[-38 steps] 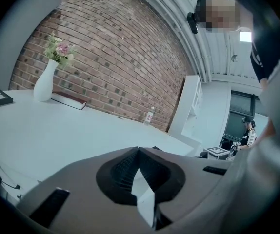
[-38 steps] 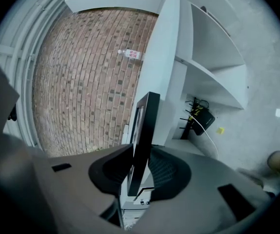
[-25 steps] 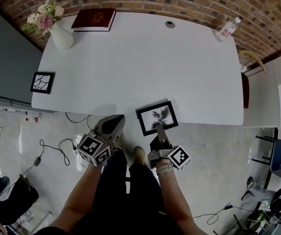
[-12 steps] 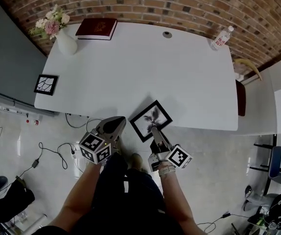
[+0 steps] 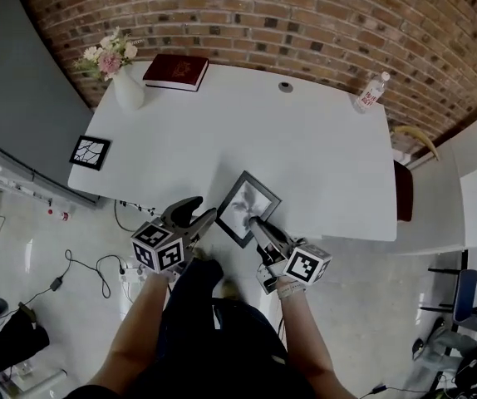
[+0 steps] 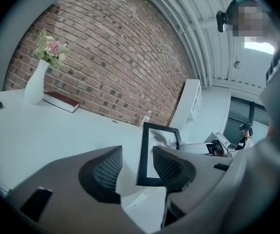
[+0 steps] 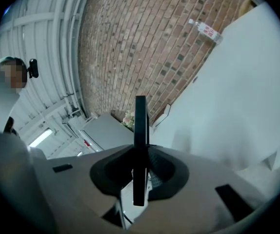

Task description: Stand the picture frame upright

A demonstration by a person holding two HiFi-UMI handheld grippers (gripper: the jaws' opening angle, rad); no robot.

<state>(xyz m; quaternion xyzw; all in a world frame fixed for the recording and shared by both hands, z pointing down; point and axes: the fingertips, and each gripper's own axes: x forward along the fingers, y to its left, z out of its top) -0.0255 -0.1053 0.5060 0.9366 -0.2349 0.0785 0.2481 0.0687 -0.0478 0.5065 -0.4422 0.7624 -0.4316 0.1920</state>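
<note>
**A:** Right claw (image 5: 255,221): what is it doing?

**B:** It is pinching the black picture frame (image 5: 248,208) by one edge. The frame sits edge-on between its jaws and is raised nearly upright at the near edge of the white desk (image 5: 322,156).

**A:** And the left claw (image 5: 200,209)?

**B:** It is spread wide, and its jaws have just been opening. The frame's lower corner shows in the gap, with the pads clear of it.
</note>
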